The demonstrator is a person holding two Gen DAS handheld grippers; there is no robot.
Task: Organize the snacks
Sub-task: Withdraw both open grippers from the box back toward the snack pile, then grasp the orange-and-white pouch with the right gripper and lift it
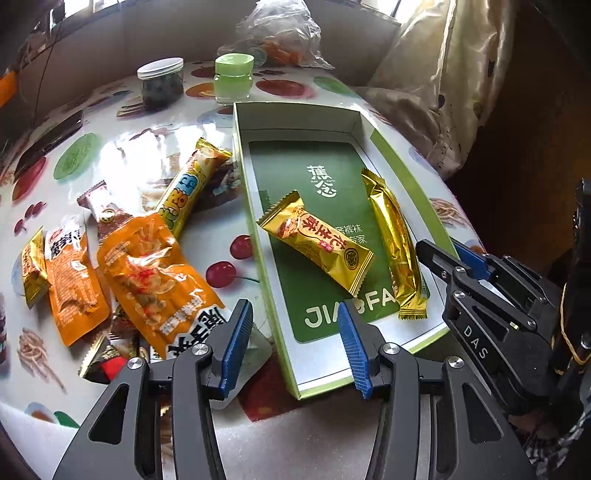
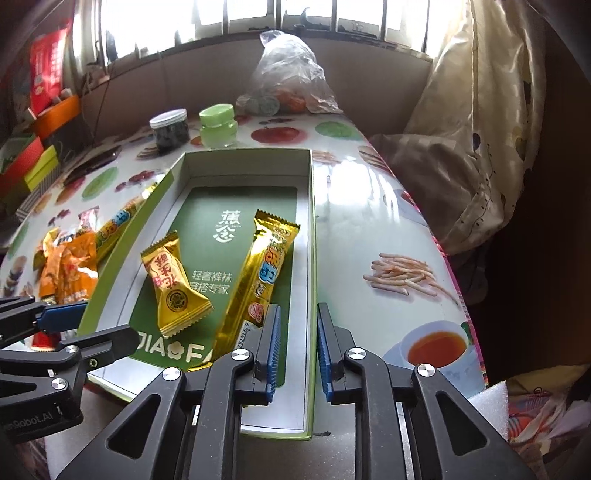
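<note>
A shallow green-rimmed box (image 1: 295,118) (image 2: 243,162) lies on the fruit-print table. Inside it lie a short gold pack with red characters (image 1: 317,243) (image 2: 173,284) and a long gold bar (image 1: 395,243) (image 2: 258,273). My right gripper (image 2: 298,350) (image 1: 454,258) hovers over the box's near right corner, just beside the long bar's end, jaws narrowly open with only the box wall seen between them. My left gripper (image 1: 295,347) (image 2: 88,328) stands open over the box's near left wall, holding nothing. Left of the box lies a snack pile: a large orange pack (image 1: 155,273) (image 2: 74,273) and a long yellow bar (image 1: 192,184) (image 2: 114,225).
At the back of the table stand a dark-filled jar (image 1: 160,85), a green jar (image 1: 233,77) and a clear plastic bag (image 1: 277,33). A dark phone (image 1: 51,136) lies at the far left. A curtain (image 2: 461,129) hangs past the table's right edge.
</note>
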